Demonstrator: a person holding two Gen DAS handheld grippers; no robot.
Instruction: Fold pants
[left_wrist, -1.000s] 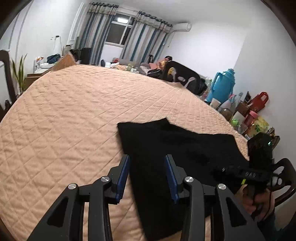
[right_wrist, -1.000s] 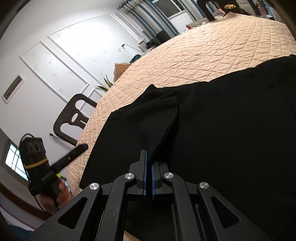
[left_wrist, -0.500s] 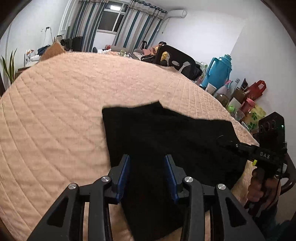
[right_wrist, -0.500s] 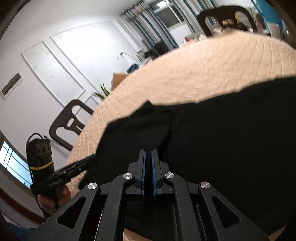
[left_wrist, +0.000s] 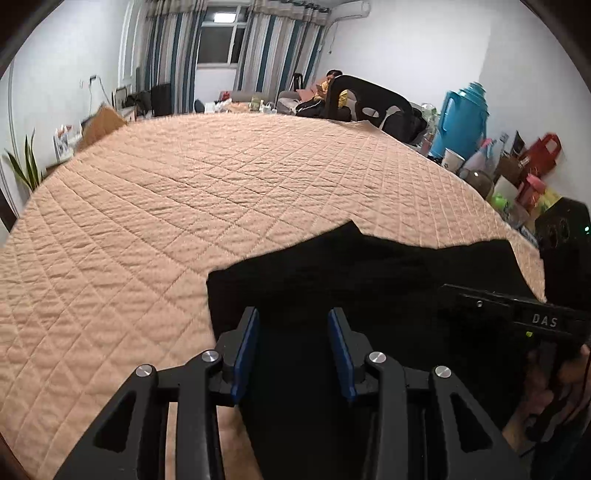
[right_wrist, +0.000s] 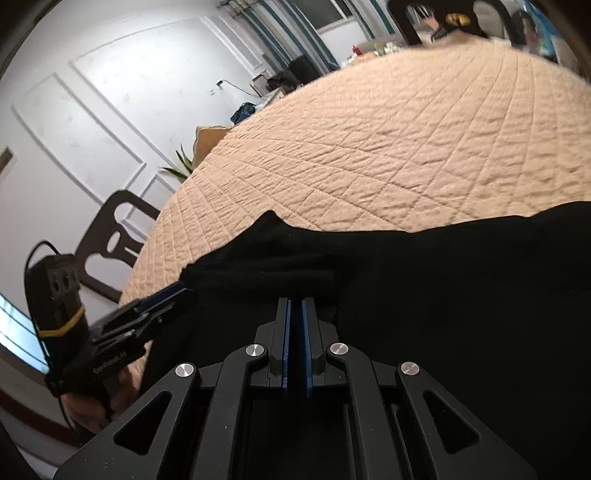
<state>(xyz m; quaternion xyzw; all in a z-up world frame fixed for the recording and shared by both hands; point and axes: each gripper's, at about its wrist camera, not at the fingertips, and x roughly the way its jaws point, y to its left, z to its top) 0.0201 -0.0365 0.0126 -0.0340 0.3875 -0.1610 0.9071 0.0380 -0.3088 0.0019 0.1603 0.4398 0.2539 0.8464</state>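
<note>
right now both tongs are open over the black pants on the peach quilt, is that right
Not quite. Only the left tongs are open over the black pants. The right wrist view shows the right tongs shut, their blue pads nearly together, apparently pinching a fold of the pants. The peach quilt part is correct.

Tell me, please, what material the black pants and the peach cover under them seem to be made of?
The black pants look like soft matte woven or knit cloth: no shine, limp folds, an edge draping flat; the exact fibre cannot be told. The peach cover looks like padded quilted textile: stitched diamond lines with puffy, slightly wrinkled cells between them.
</note>
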